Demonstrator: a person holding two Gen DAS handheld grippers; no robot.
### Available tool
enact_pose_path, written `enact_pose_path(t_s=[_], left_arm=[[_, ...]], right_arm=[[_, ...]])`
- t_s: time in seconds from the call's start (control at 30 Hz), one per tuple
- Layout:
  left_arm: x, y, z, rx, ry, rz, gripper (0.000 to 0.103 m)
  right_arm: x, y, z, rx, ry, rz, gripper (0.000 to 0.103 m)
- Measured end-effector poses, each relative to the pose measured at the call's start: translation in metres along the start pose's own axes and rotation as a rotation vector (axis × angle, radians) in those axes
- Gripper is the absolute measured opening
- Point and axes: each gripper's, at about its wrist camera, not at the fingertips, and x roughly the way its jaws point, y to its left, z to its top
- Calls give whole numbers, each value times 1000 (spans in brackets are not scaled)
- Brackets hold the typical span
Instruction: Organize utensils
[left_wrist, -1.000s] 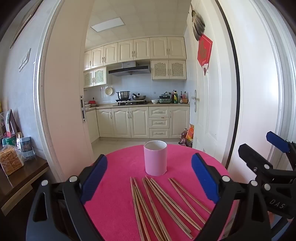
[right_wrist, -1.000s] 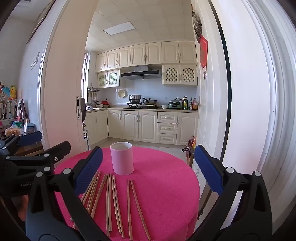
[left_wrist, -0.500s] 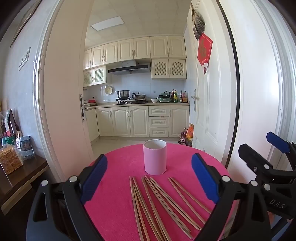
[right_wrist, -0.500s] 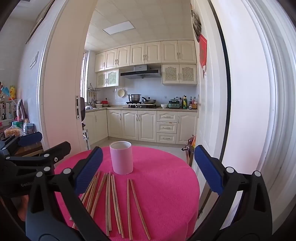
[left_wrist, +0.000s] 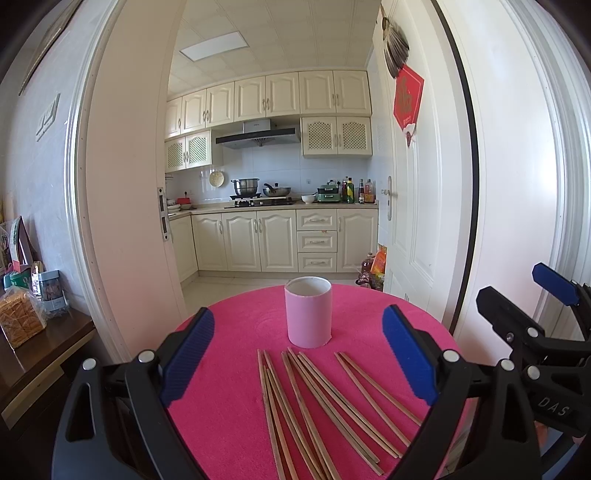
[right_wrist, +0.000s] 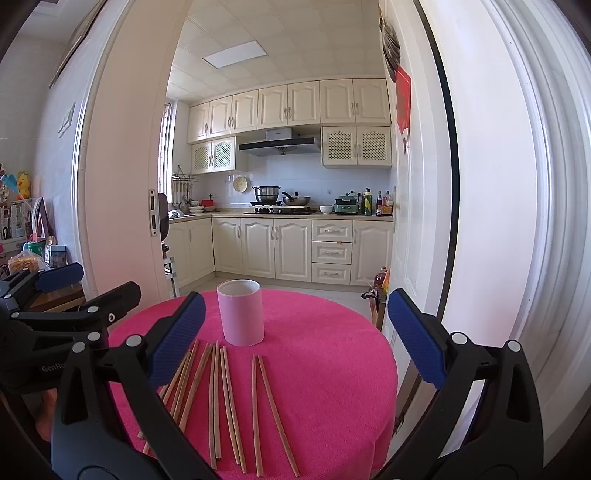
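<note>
A pink cylindrical cup (left_wrist: 308, 312) (right_wrist: 240, 312) stands upright near the far edge of a round table with a pink cloth (left_wrist: 229, 424) (right_wrist: 332, 369). Several wooden chopsticks (left_wrist: 321, 406) (right_wrist: 225, 398) lie loose on the cloth in front of the cup. My left gripper (left_wrist: 297, 354) hovers open above the chopsticks, nothing between its blue pads. My right gripper (right_wrist: 295, 339) is open too, over the right half of the table. Each gripper shows at the edge of the other's view.
A white door frame (left_wrist: 110, 221) rises behind the table on the left, an open white door (left_wrist: 410, 206) on the right, the kitchen beyond. A dark wooden sideboard (left_wrist: 40, 354) with food packets stands left of the table.
Both views have shifted only slightly; the cup sits a touch higher in frame than a second ago. Both grippers stay open and the chopsticks have not moved.
</note>
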Motion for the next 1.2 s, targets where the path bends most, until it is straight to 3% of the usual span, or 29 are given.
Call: enact_pose_path(t_s=[1.2], left_arm=[[0,-1,0,2,4,0,91]], right_arm=[[2,-5,-3,3,4,-3,97]])
